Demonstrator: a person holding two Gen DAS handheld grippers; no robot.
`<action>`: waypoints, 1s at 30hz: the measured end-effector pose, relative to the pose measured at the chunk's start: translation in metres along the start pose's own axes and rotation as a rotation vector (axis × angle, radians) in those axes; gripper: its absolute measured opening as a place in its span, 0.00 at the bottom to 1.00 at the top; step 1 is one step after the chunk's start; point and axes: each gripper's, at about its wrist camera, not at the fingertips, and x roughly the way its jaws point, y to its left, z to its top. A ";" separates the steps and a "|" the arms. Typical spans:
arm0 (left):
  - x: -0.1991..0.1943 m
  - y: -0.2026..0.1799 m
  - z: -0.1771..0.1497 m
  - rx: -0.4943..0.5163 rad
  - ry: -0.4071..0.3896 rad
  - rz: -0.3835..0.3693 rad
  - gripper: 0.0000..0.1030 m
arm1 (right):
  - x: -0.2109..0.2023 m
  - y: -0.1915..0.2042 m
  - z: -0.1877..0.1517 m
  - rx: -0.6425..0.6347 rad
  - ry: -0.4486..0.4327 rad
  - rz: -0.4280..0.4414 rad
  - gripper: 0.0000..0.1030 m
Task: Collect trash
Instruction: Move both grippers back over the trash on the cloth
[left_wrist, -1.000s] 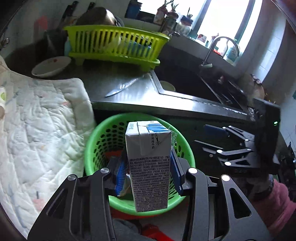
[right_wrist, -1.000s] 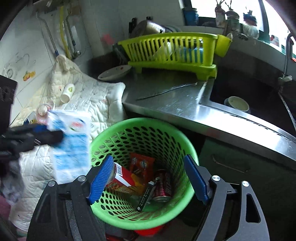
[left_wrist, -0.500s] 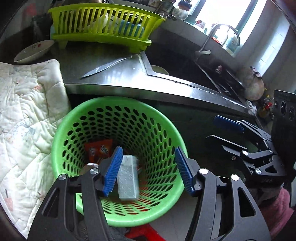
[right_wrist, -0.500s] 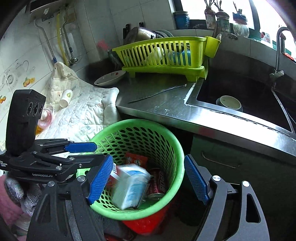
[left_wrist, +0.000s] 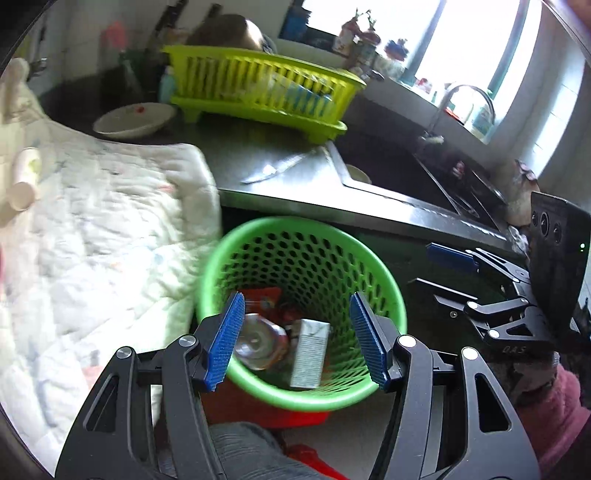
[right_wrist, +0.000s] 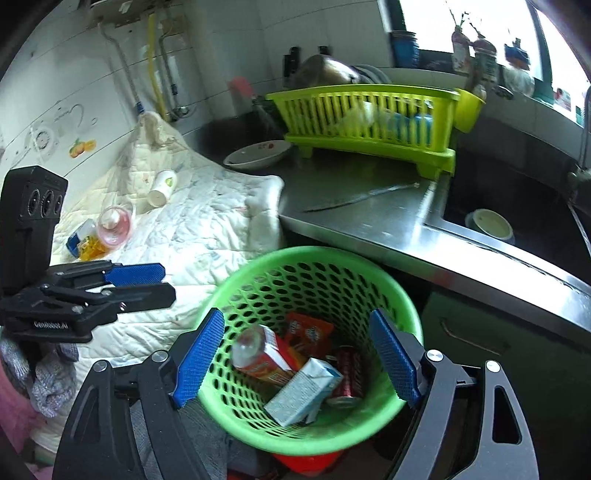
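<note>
A green mesh basket (left_wrist: 303, 236) (right_wrist: 314, 258) stands below the counter edge. In it lie the milk carton (left_wrist: 308, 354) (right_wrist: 303, 391), a plastic bottle (right_wrist: 258, 354), a red can (right_wrist: 345, 373) and an orange snack packet (right_wrist: 308, 334). My left gripper (left_wrist: 297, 339) (right_wrist: 166, 283) hangs open over the basket's left side, with nothing between its pads. My right gripper (right_wrist: 297, 358) (left_wrist: 421, 266) hovers above the basket with its jaws opening and nothing held. On the quilt (right_wrist: 207, 229) lie a paper cup (right_wrist: 160, 188) (left_wrist: 24, 177), a pink plastic cup (right_wrist: 114, 223) and a blue-yellow packet (right_wrist: 83, 240).
On the steel counter (right_wrist: 369, 221) sit a yellow-green dish rack (right_wrist: 369, 118), a white bowl (right_wrist: 258, 153) and a knife (right_wrist: 354, 197). The sink (right_wrist: 517, 206) to the right holds a small bowl (right_wrist: 489, 223). A pink sleeve (left_wrist: 554, 406) is at lower right.
My left gripper opened and let go of the milk carton, which dropped into the basket and now lies tilted there. The left gripper then drew back towards the quilt.
</note>
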 end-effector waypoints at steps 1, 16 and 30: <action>-0.005 0.005 -0.001 -0.006 -0.007 0.012 0.58 | 0.003 0.007 0.002 -0.011 0.001 0.007 0.77; -0.103 0.125 -0.017 -0.174 -0.121 0.241 0.58 | 0.048 0.103 0.043 -0.161 0.030 0.137 0.77; -0.181 0.228 -0.051 -0.346 -0.184 0.452 0.60 | 0.097 0.203 0.075 -0.277 0.050 0.286 0.82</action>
